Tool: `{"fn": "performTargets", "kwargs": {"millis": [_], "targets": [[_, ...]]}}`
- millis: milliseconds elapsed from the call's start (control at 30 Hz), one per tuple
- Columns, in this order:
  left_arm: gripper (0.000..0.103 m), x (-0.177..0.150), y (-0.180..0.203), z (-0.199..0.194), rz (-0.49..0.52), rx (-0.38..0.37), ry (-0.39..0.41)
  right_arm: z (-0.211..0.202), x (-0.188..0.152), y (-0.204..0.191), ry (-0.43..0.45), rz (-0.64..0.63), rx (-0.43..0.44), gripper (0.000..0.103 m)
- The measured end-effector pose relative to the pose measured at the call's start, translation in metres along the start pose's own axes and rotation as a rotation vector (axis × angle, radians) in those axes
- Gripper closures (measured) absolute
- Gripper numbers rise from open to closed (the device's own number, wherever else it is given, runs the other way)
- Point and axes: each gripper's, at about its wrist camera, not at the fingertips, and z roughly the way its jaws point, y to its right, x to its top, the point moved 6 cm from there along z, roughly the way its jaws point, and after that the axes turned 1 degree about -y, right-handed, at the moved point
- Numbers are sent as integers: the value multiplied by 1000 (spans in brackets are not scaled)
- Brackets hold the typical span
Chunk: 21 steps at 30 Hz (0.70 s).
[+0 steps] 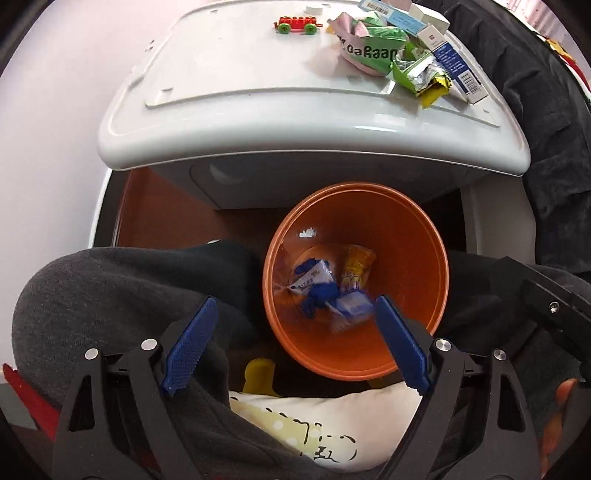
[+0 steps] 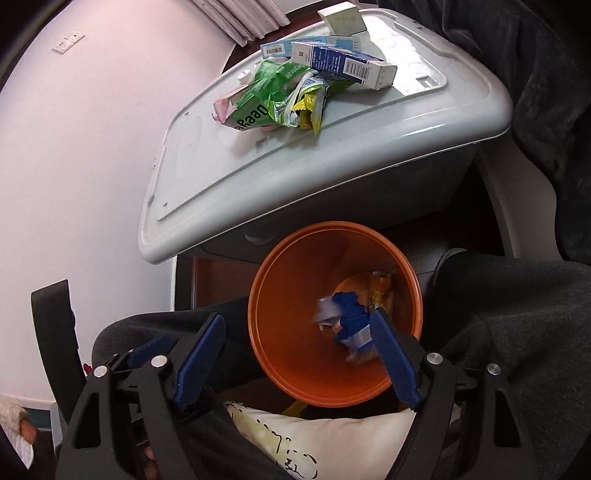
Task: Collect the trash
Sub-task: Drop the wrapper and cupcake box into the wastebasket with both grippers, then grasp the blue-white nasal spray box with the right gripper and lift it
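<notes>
Toy train (image 1: pixel 297 24) (red, green wheels), patterned pillow (image 1: pixel 325 424)

A round orange plastic bin (image 1: pixel 417 258) stands below the front edge of the white plastic box lid (image 1: pixel 229 96), with crumpled blue-and-white wrappers (image 1: pixel 321 291) inside it. Crumpled green wrappers (image 1: pixel 373 40) and blue-and-white cartons (image 1: pixel 450 59) pile at the lid's far right corner, a small red toy wagon (image 1: pixel 297 24) to their left.

Blurred blue-white scraps (image 2: pixel 347 328) deep in the orange bin (image 2: pixel 280 354) unreadable, bin's near rim hidden behind pillow (image 2: pixel 332 439), box pile (image 1: pixel 417 18) above cropped.
</notes>
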Motion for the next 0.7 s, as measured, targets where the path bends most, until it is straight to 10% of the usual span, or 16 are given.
{"fn": "performTargets", "kwargs": {"millis": [333, 700], "targets": [[18, 26, -3, -20, 0, -52, 78, -15, 25, -2, 31, -40, 0, 24], [18, 97, -38, -45, -87, -67, 257, -40, 208, -2, 85, -552, -282, 5]]}}
